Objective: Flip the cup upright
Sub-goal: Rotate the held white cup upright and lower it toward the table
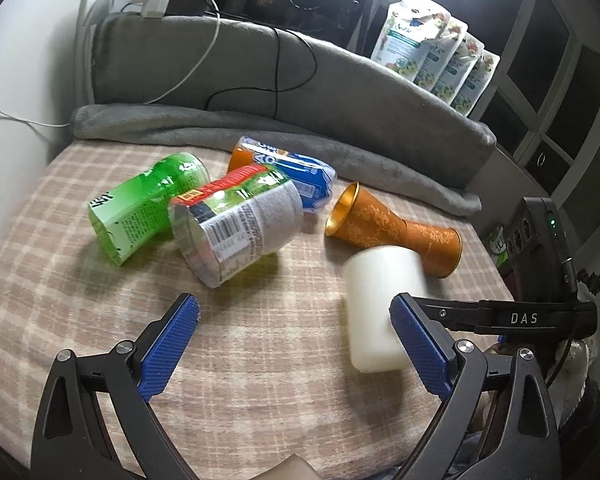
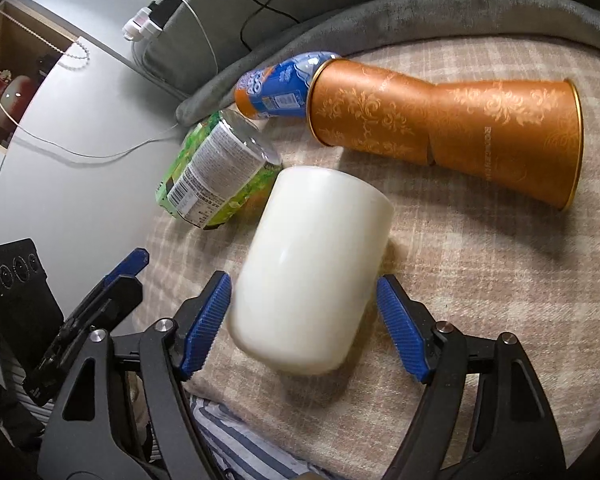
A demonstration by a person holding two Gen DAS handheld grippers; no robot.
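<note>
A plain white cup (image 2: pixel 306 270) lies on its side on the checked blanket (image 2: pixel 480 280), its image blurred. My right gripper (image 2: pixel 304 322) is open, its blue pads on either side of the cup's near end, the left pad (image 2: pixel 206 322) close to the cup. In the left wrist view the same cup (image 1: pixel 374 304) lies at the right, with my right gripper's black finger reaching in from the right edge. My left gripper (image 1: pixel 296 344) is open and empty, above bare blanket left of the cup.
An orange-gold patterned cup pair (image 1: pixel 396 226) lies on its side just beyond the white cup. Cut plastic bottle cups lie left: a green one (image 1: pixel 148 208), a barcode-labelled one (image 1: pixel 236 224), a blue one (image 1: pixel 288 172). A grey pillow (image 1: pixel 300 80) and cables are behind.
</note>
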